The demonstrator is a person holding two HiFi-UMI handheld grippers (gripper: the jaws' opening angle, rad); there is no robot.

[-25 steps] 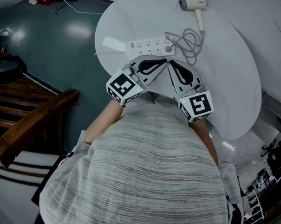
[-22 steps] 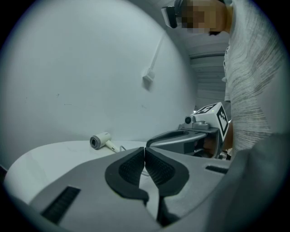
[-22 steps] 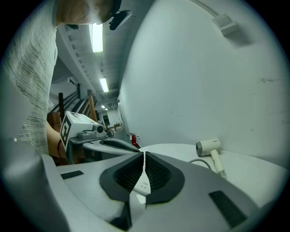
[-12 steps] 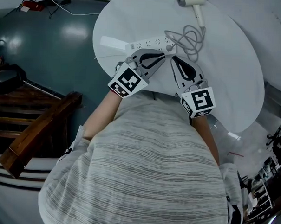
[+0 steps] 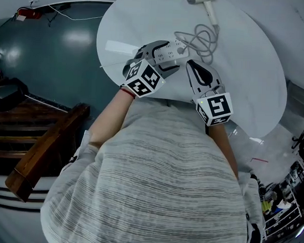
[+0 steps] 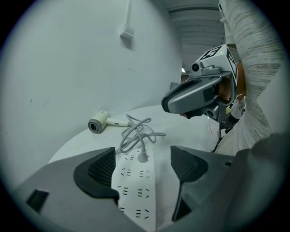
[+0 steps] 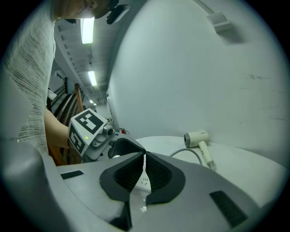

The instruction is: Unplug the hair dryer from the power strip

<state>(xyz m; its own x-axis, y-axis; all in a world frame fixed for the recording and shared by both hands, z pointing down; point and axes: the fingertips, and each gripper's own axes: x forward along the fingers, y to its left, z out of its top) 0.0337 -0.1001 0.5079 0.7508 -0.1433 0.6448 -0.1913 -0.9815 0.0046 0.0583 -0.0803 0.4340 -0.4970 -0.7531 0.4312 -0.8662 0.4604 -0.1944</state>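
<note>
Hair dryer [image 7: 197, 138] brand unreadable (tiny).

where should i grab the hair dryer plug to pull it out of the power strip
Grip the plug by its round white body, just above the power strip, not by the cord. It stands up out of a socket in the strip's top face, so come from above with one jaw on each side; a straight upward pull looks best.

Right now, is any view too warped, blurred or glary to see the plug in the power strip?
Left gripper view: fisheye-bent, dark corners, but the plug in the power strip is sharp. Right gripper view: same warp; the shut right gripper hides most of the strip. Head view: sharp, glare only on the floor.
</note>
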